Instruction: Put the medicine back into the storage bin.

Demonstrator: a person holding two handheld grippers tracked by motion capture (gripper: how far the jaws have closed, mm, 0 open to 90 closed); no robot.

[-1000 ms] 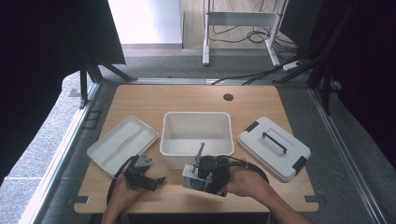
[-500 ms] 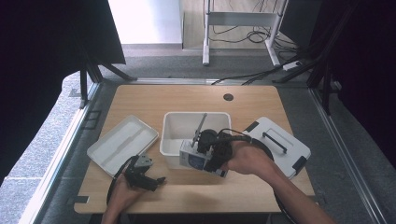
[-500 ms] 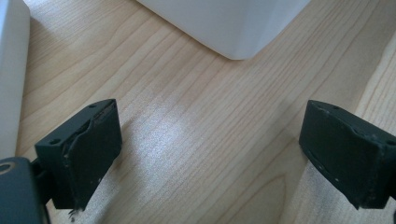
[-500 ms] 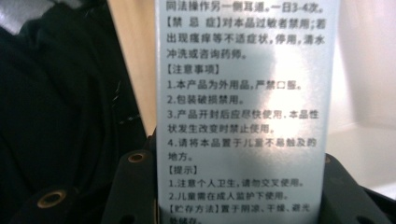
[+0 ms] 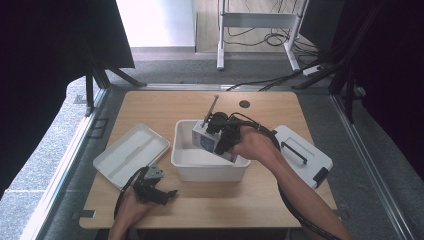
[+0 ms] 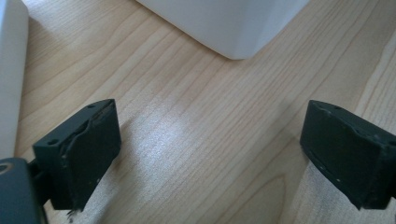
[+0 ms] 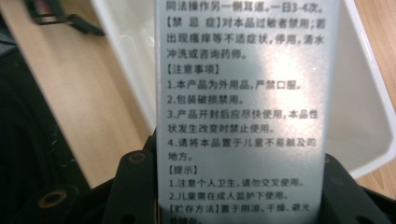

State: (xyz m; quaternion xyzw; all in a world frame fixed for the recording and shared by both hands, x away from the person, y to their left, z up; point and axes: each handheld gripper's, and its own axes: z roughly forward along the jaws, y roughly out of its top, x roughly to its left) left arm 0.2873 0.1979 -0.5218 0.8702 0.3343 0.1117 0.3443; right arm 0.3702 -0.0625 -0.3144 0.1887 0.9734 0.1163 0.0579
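Wooden tabletop point(image 5: 260, 200) seen from above, with a white open bin point(image 5: 200, 167) at centre. Right gripper point(image 5: 212, 131) poised over the bin's far right part, fingers clamped on a small white box point(image 5: 204, 139) printed with Chinese text; same box point(image 7: 243, 107) close up in the right gripper view, held between the two black jaws with the bin's inside below it. White lid point(image 5: 131, 152) lying flat on the left, just beside the bin. Second white container with a black handle point(image 5: 302, 155) on the right, near the forearm. Left gripper point(image 5: 159, 192) resting low at the near left, fingers point(image 6: 81, 154) spread wide apart over bare wood, gripping nothing, the bin's corner point(image 6: 233, 28) just beyond.
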